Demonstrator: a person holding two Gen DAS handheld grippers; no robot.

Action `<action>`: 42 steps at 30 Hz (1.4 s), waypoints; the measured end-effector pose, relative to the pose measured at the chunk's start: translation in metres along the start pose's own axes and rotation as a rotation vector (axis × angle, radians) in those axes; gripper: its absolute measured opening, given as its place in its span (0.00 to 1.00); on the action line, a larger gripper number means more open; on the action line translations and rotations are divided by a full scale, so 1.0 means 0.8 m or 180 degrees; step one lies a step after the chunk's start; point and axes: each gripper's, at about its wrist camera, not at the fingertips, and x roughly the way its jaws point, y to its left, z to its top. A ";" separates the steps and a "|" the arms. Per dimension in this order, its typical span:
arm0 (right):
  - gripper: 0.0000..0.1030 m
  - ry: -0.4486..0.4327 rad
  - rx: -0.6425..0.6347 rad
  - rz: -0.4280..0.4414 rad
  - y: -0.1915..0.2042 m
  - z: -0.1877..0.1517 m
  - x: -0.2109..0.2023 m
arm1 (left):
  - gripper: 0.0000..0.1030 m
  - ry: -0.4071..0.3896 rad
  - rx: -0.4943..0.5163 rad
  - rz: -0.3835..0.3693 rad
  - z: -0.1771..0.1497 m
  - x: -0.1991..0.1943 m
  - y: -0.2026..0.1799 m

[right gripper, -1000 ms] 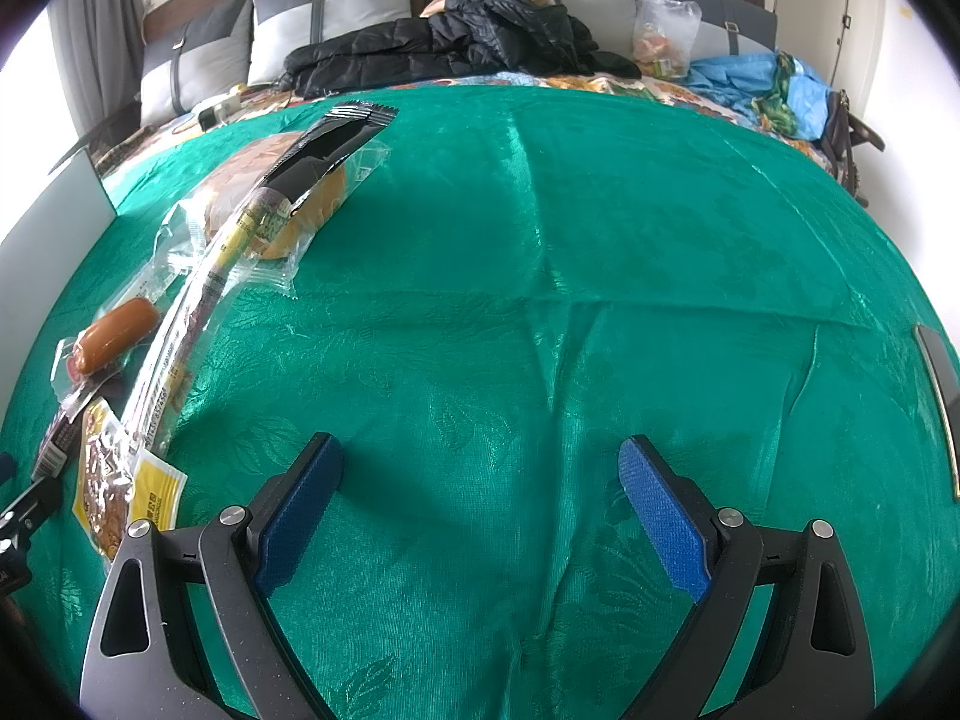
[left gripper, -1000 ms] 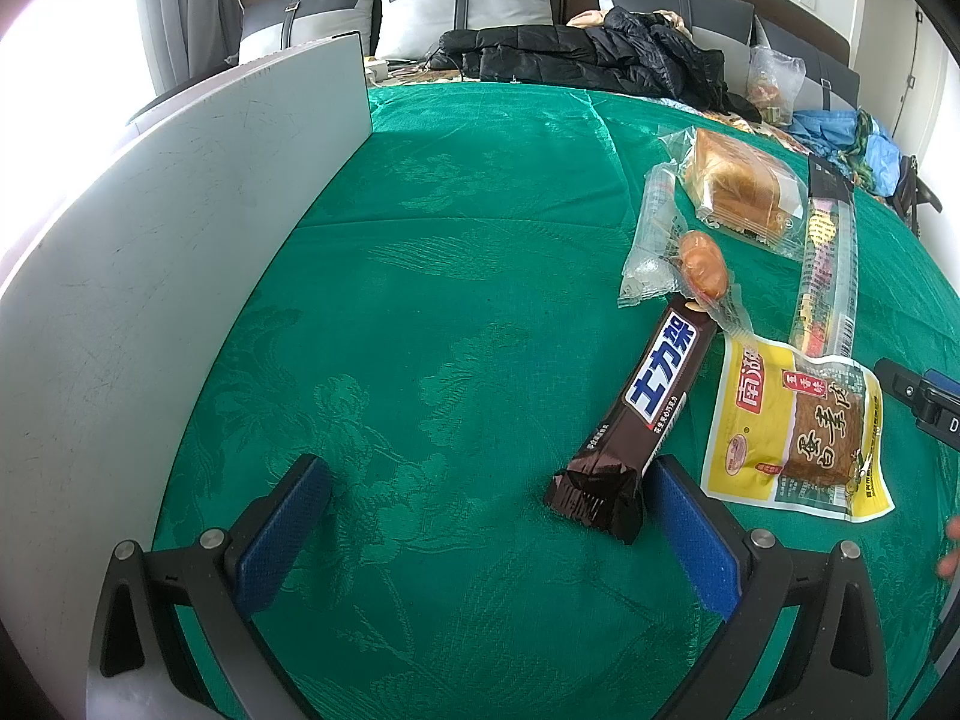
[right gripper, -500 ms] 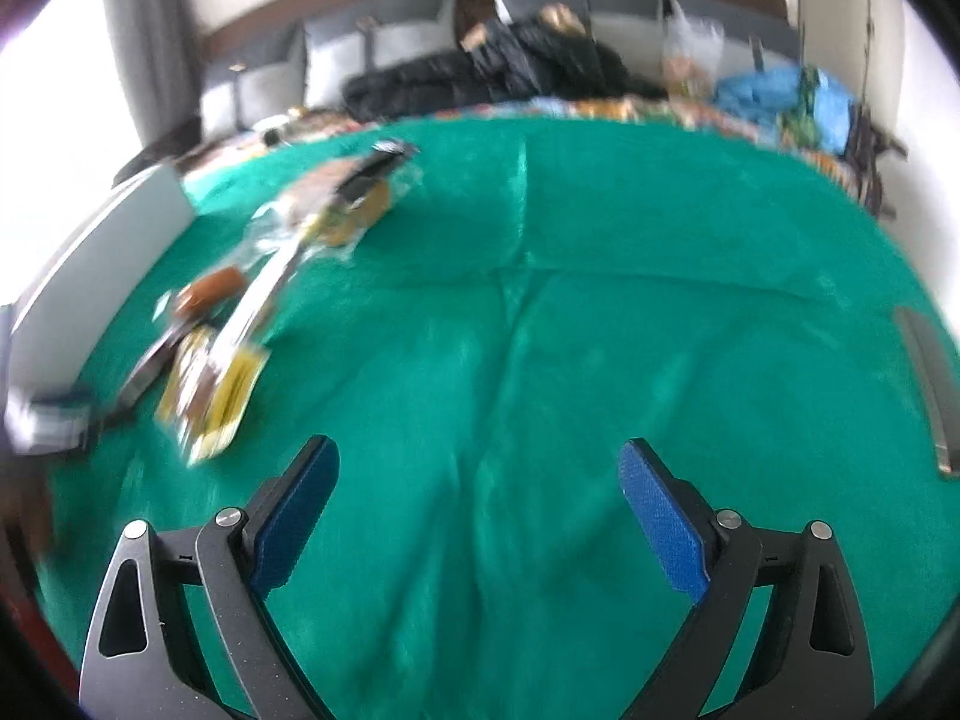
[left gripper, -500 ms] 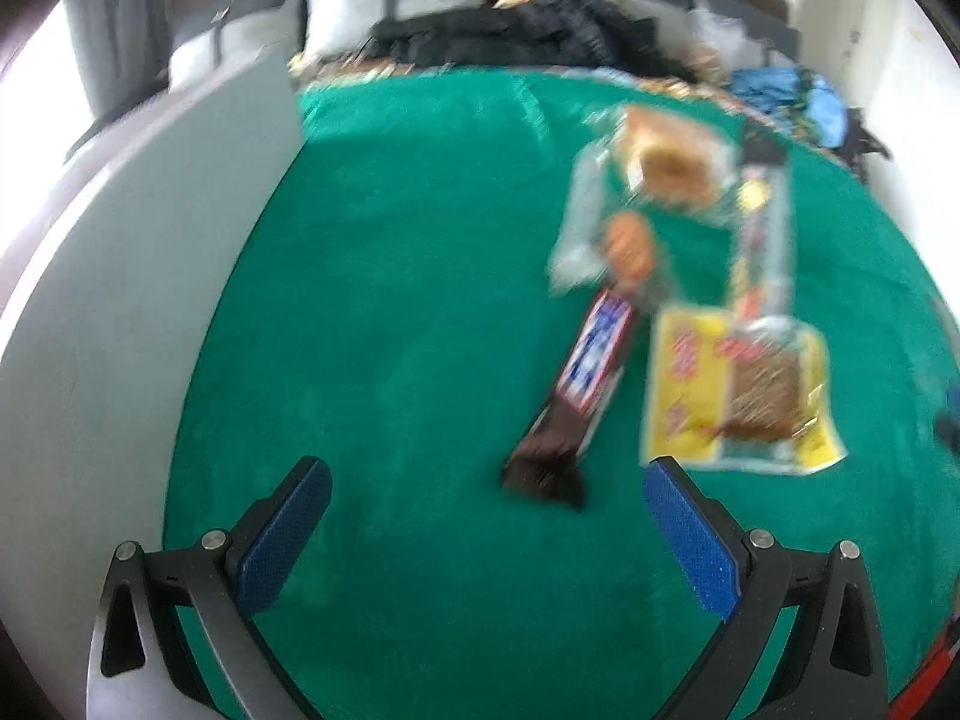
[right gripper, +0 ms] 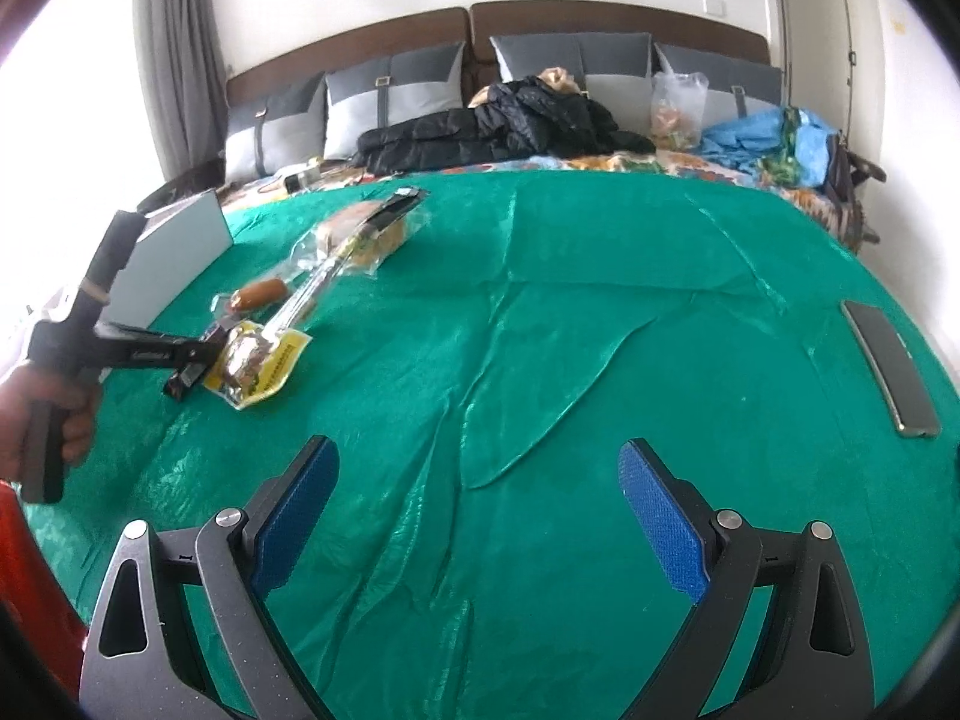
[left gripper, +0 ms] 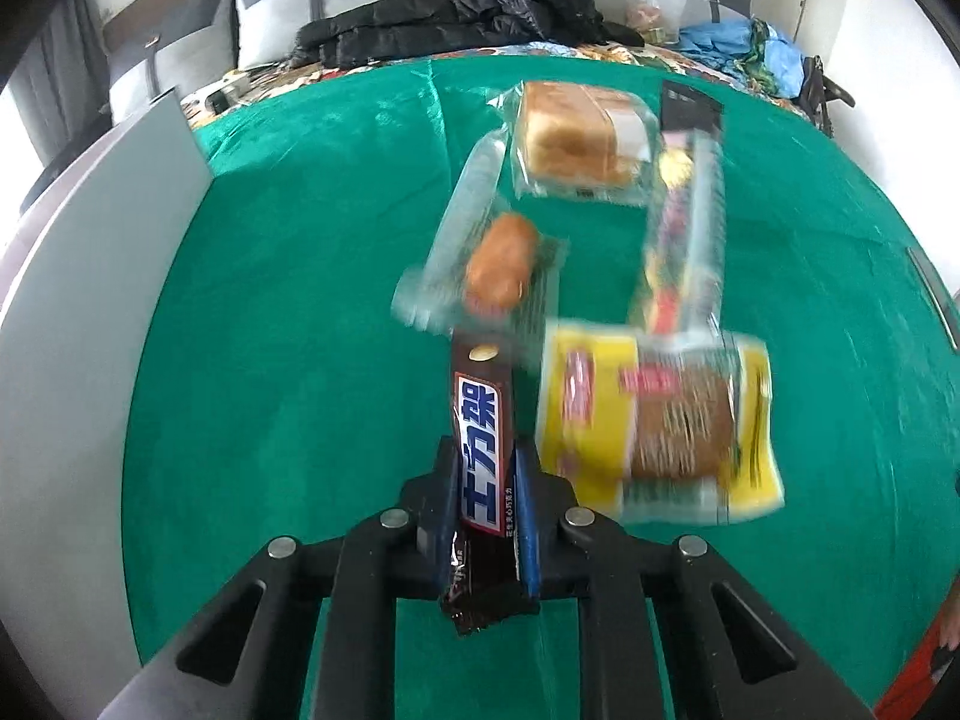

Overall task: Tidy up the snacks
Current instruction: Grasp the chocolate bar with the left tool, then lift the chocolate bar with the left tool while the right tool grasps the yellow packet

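Observation:
A brown chocolate bar (left gripper: 477, 414) with a blue and white label is clamped near its lower end between the blue pads of my left gripper (left gripper: 486, 456), which is shut on it. Beyond it on the green cloth lie a yellow snack packet (left gripper: 654, 420), a wrapped sausage (left gripper: 501, 267), bagged bread (left gripper: 576, 144) and a long clear stick packet (left gripper: 687, 222). The right wrist view shows the left gripper (right gripper: 192, 360) at the far left, held by a hand (right gripper: 54, 414), beside the yellow packet (right gripper: 264, 360). My right gripper (right gripper: 477, 492) stands open over bare cloth, holding nothing.
A grey board (left gripper: 78, 312) stands along the cloth's left edge. A phone (right gripper: 888, 372) lies at the far right. A black jacket (right gripper: 498, 126), pillows and bags sit behind the cloth. Wrinkled green cloth (right gripper: 540, 360) spreads between the snacks and the phone.
My left gripper went from wide open beside the chocolate bar to shut on it. My right gripper drew back from the snacks, which now look smaller and farther to the left.

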 end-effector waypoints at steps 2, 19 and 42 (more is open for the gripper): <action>0.93 0.0053 -0.0005 0.0079 0.003 -0.003 0.006 | 0.17 0.0014 -0.0111 -0.0028 -0.035 -0.020 0.005; 0.93 0.0899 0.0239 0.0803 0.083 0.087 0.132 | 0.66 -0.0143 -0.0535 -0.0003 -0.082 -0.048 0.032; 0.62 0.1534 -0.0872 0.0990 0.219 0.053 0.100 | 0.16 -0.0279 -0.0634 -0.0047 -0.125 -0.081 0.065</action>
